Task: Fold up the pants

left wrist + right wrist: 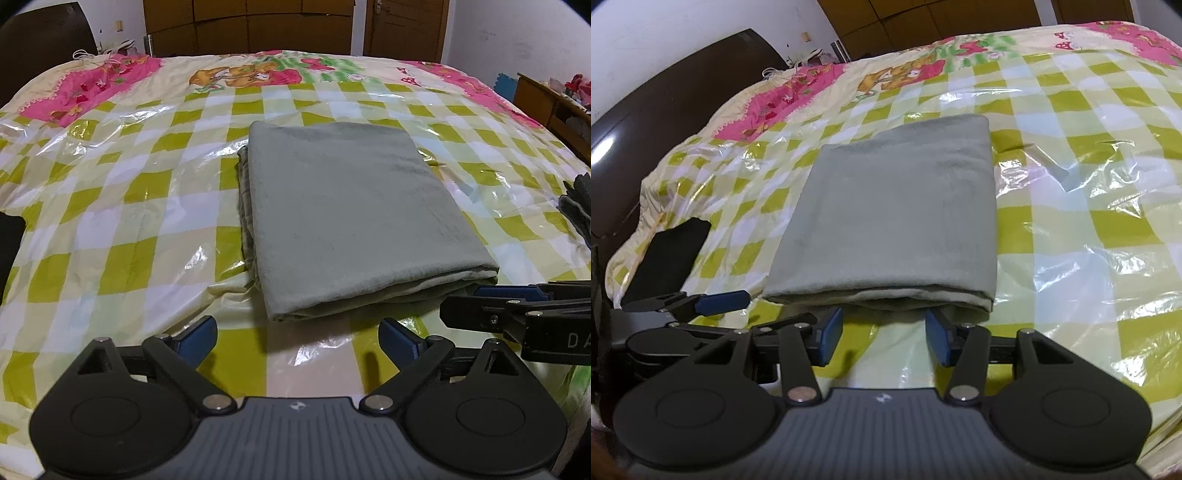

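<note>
The grey-green pants point(354, 218) lie folded into a compact, nearly square stack on the bed point(110, 236), on its green-and-white checked cover under a crinkled clear plastic sheet point(1082, 206). The folded edge nearest the tools is rounded and thick, and the top layer lies smooth. By the look of it the folding is all but done, and the step in hand is the release after the last fold.

The left tool point(297, 338) stands wide open just short of the stack's near edge, with only bed cover between its blue pads. The right tool point(884, 338) is about half open, its pads right at the near folded edge, one on either side of a short stretch of it. They do not seem to press on the cloth, though the right pad sits very close under the fold.

If any move is left, it calls for drawing both tools straight back without catching the lower layers, or for a light press on top to flatten the stack.

The left wrist view shows the stack's left side, where several loose layer edges stick out unevenly, and a dark glove-like shape point(576, 206) at the right border, too cropped to identify. It also shows the right tool's fingers coming in from the right. The right wrist view shows none of that ragged side. It gives instead the stack's clean right side, a flat black object point(670, 254) lying on the bed to the left, and the dark headboard point(676, 88) beyond.
</note>
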The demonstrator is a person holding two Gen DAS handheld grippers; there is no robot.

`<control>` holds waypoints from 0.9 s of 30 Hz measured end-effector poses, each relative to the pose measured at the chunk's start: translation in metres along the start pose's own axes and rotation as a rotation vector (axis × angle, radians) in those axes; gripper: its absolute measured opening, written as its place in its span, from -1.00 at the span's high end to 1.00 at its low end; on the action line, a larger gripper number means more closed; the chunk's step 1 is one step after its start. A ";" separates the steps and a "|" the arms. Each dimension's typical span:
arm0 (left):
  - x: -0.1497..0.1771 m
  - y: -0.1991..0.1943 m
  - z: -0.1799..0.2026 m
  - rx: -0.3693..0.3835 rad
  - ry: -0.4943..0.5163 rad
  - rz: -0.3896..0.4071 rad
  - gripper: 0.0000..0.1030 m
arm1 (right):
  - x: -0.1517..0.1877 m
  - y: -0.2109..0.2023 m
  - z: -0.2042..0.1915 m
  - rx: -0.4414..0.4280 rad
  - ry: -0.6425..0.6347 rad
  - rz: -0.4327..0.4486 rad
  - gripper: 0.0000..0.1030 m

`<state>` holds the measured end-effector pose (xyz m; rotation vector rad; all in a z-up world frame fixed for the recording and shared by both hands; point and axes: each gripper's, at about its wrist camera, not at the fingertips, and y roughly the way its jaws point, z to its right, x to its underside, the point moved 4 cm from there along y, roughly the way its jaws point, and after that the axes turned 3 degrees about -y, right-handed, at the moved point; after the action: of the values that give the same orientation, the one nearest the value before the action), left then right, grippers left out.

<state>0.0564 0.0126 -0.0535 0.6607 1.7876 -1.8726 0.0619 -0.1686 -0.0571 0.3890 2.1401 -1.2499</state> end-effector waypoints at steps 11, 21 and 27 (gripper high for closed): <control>0.002 -0.005 -0.002 -0.001 -0.014 0.014 -1.00 | 0.005 0.003 0.001 0.055 -0.037 -0.023 0.02; 0.003 -0.007 0.000 0.000 -0.012 0.015 -1.00 | 0.006 0.005 0.000 0.066 -0.049 -0.029 0.01; 0.003 -0.008 0.002 0.003 -0.007 0.024 -1.00 | 0.009 0.006 0.000 0.071 -0.050 -0.034 0.01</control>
<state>0.0489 0.0110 -0.0496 0.6729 1.7649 -1.8599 0.0588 -0.1662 -0.0670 0.3490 2.0732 -1.3435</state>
